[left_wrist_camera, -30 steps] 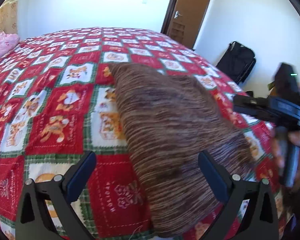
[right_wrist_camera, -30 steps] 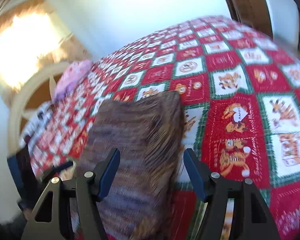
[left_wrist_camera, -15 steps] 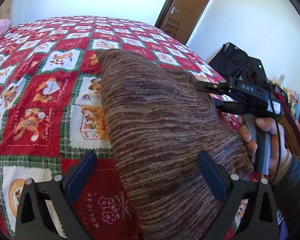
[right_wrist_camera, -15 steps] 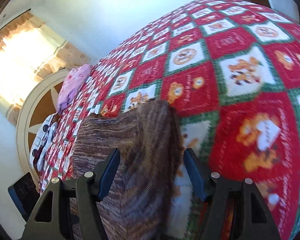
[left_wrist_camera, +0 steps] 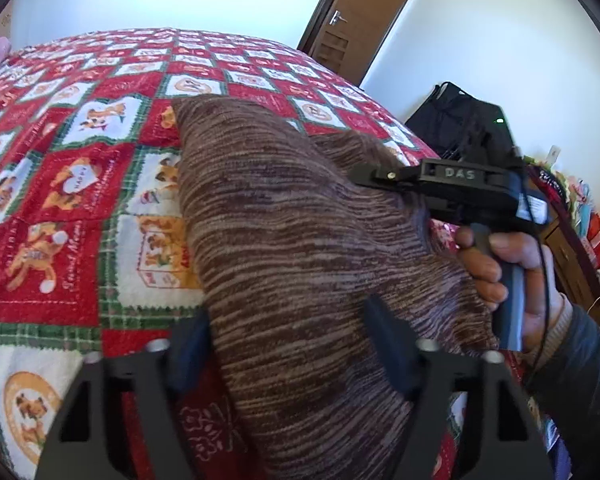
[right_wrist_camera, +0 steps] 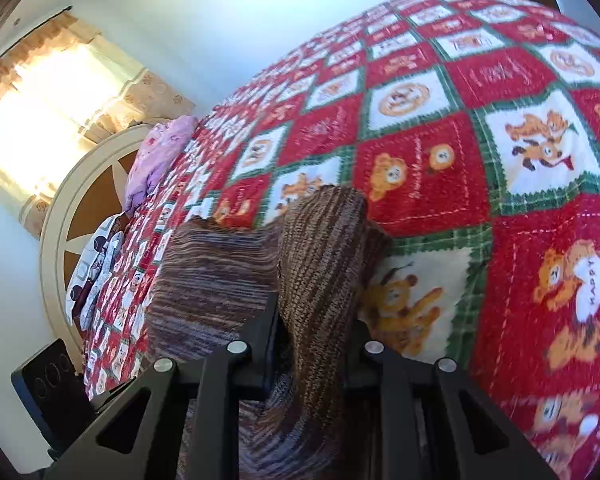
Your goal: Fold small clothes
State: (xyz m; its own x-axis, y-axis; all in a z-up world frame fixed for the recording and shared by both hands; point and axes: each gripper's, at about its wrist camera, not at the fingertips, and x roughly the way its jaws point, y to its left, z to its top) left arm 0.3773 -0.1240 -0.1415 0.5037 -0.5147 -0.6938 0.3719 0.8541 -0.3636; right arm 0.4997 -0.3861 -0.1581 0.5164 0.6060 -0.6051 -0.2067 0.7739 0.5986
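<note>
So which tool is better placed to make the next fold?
Probably the right tool: its jaws already pinch a raised fold of the brown knit garment. The left tool only straddles the garment's edge.

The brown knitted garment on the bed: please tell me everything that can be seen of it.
The garment is a soft knit in fine brown, tan and purplish streaks. It lies folded on the red patchwork blanket, long and narrow, with one end toward the door. The right tongs are shut on a raised fold of its edge. The left tongs straddle its near end, their fingers close against the cloth.
</note>
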